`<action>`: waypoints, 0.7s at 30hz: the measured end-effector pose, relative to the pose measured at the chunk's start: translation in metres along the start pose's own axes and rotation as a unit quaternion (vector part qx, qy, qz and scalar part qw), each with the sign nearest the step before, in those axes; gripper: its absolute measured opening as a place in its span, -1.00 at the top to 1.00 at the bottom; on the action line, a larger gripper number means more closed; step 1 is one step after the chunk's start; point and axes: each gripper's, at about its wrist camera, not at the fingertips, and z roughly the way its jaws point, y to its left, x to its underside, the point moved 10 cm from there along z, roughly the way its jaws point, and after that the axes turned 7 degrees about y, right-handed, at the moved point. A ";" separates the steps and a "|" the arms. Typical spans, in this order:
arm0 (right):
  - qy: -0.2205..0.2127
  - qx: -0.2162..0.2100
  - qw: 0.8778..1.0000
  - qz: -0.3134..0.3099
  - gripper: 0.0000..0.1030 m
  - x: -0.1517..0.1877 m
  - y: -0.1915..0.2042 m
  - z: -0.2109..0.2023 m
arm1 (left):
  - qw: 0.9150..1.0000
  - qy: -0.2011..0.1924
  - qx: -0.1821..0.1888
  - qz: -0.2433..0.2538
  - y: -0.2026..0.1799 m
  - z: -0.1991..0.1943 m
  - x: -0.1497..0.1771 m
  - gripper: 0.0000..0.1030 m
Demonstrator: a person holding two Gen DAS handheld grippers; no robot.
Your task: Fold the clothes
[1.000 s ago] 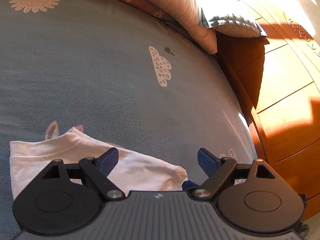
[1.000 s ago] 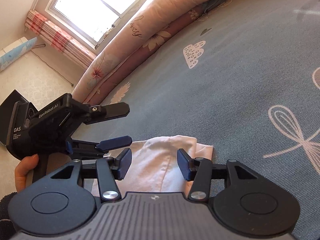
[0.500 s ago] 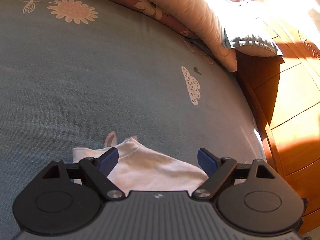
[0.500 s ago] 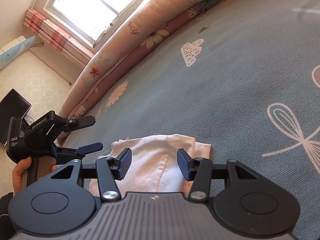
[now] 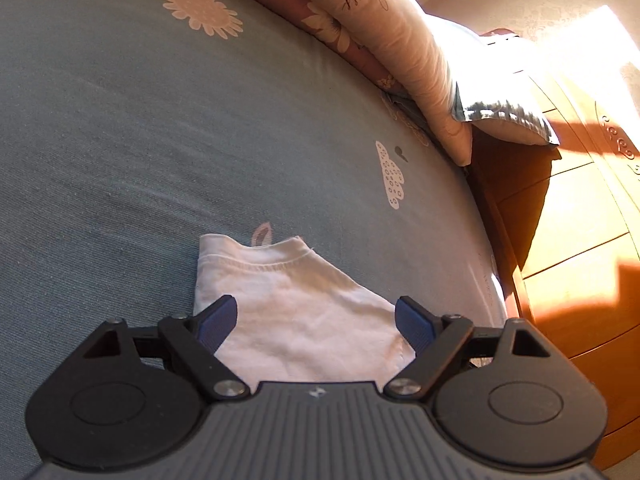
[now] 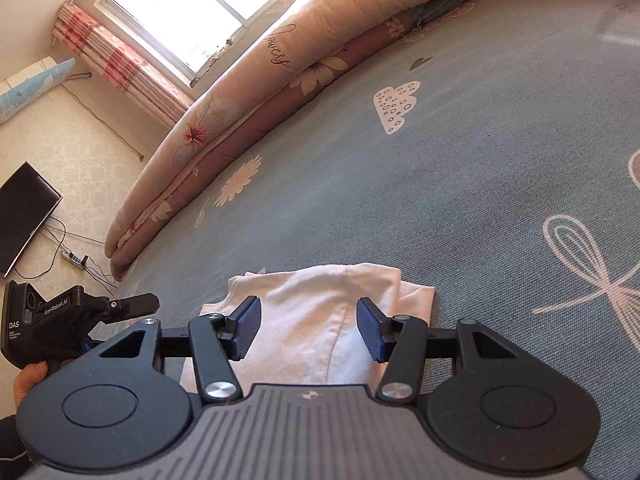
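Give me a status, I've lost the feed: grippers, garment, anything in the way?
Left gripper open, right gripper open, neither gripping. Pale shirt folded small on the grey bedsheet. Nothing in the way.

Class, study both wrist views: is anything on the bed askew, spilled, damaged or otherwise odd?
Nothing is spilled or visibly damaged. The white garment lies on the blue sheet, but its fold is uneven: in the right wrist view a lower layer pokes out past the top layer at the far right corner. Both claws are open above it.
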 end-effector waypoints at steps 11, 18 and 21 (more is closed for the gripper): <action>0.018 0.002 1.000 0.004 -0.12 0.005 -0.004 0.006 | 0.998 0.051 0.028 0.017 -0.017 -0.010 0.070 -0.69; 0.017 0.001 1.000 0.010 -0.12 0.005 -0.005 0.006 | 0.997 0.076 0.015 -0.002 0.008 -0.012 0.104 -0.62; 0.017 0.000 1.000 0.010 -0.12 0.005 -0.006 0.007 | 0.999 0.050 0.021 -0.002 0.002 -0.024 0.096 -0.64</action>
